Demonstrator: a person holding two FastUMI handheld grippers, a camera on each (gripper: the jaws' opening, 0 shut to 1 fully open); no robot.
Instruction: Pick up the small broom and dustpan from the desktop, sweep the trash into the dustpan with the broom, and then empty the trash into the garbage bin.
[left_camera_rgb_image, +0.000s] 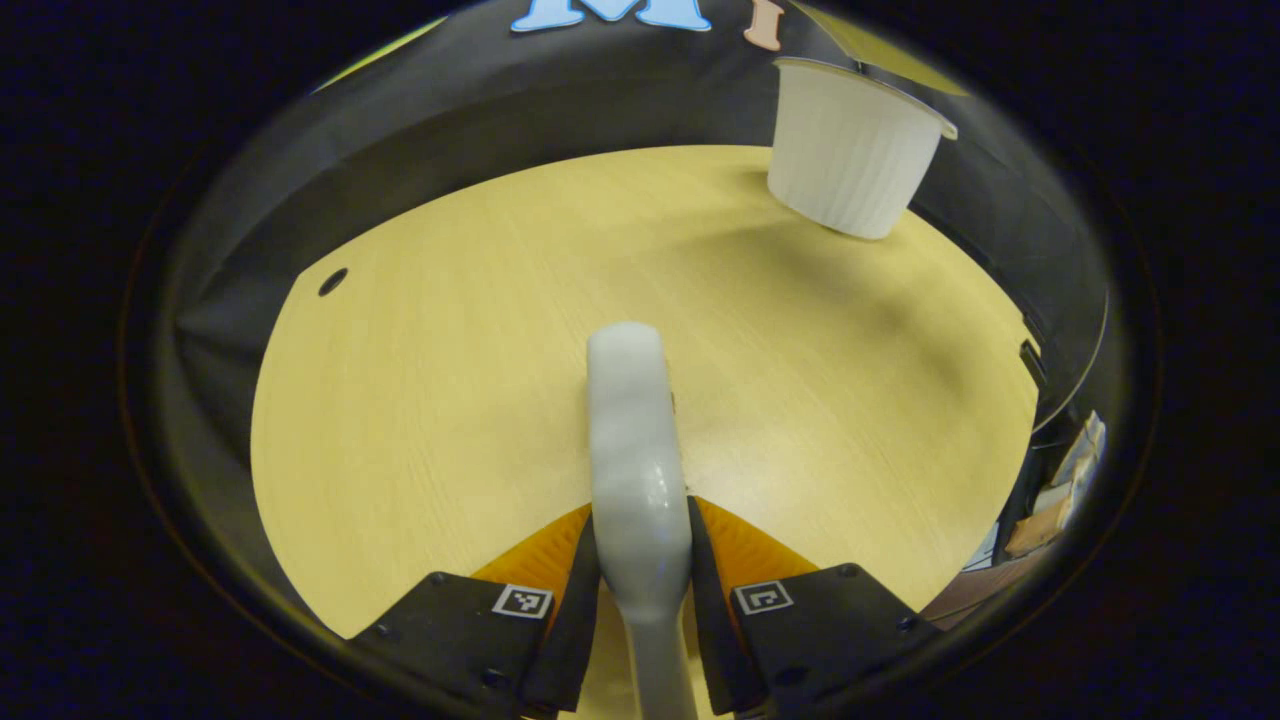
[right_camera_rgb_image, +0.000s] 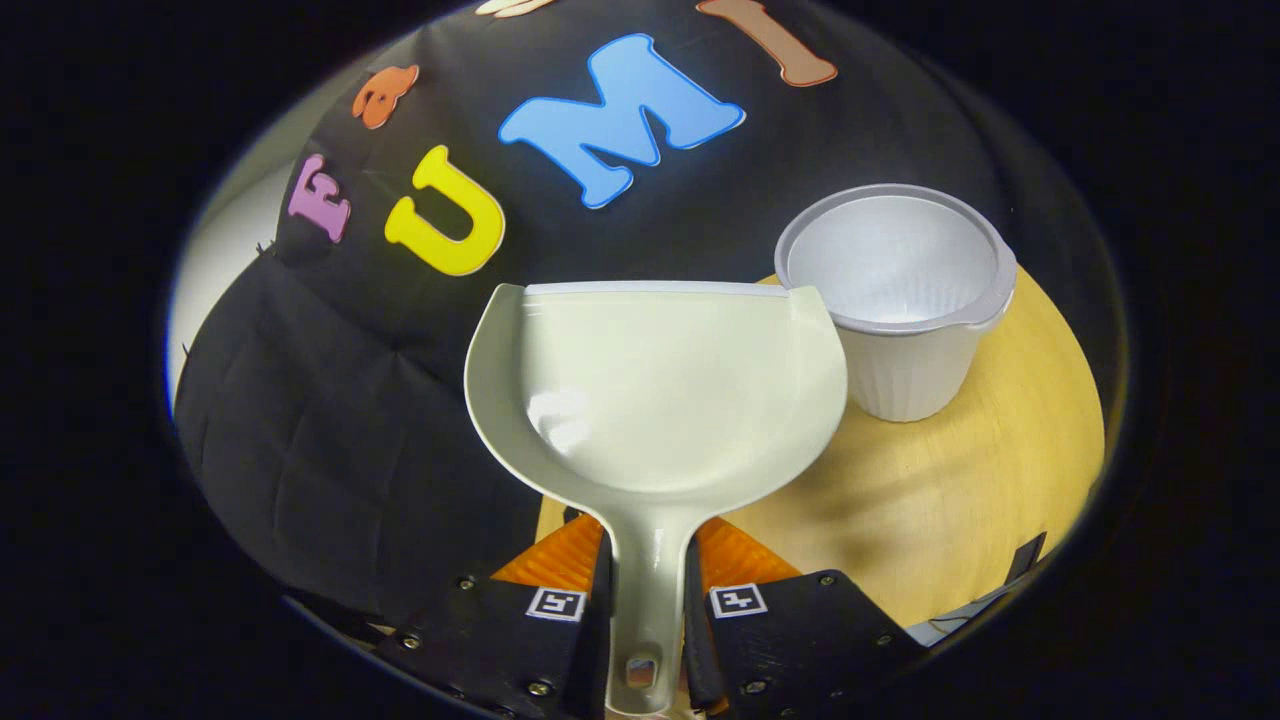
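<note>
In the left gripper view my left gripper (left_camera_rgb_image: 642, 570) is shut on the small broom's pale grey handle (left_camera_rgb_image: 633, 440), which points forward above the wooden desktop (left_camera_rgb_image: 450, 350). Its bristles are out of sight. In the right gripper view my right gripper (right_camera_rgb_image: 645, 590) is shut on the handle of the cream dustpan (right_camera_rgb_image: 655, 385). The pan is held up level, its inside bare, just left of the white ribbed garbage bin (right_camera_rgb_image: 900, 300), with its right rim close to the bin's rim. The same bin (left_camera_rgb_image: 850, 150) stands at the desk's far right in the left gripper view.
The desktop has a small cable hole (left_camera_rgb_image: 332, 281) near its far left edge. Black cloth walls close the booth behind the desk. Past the desk's right edge some clutter (left_camera_rgb_image: 1060, 490) lies lower down.
</note>
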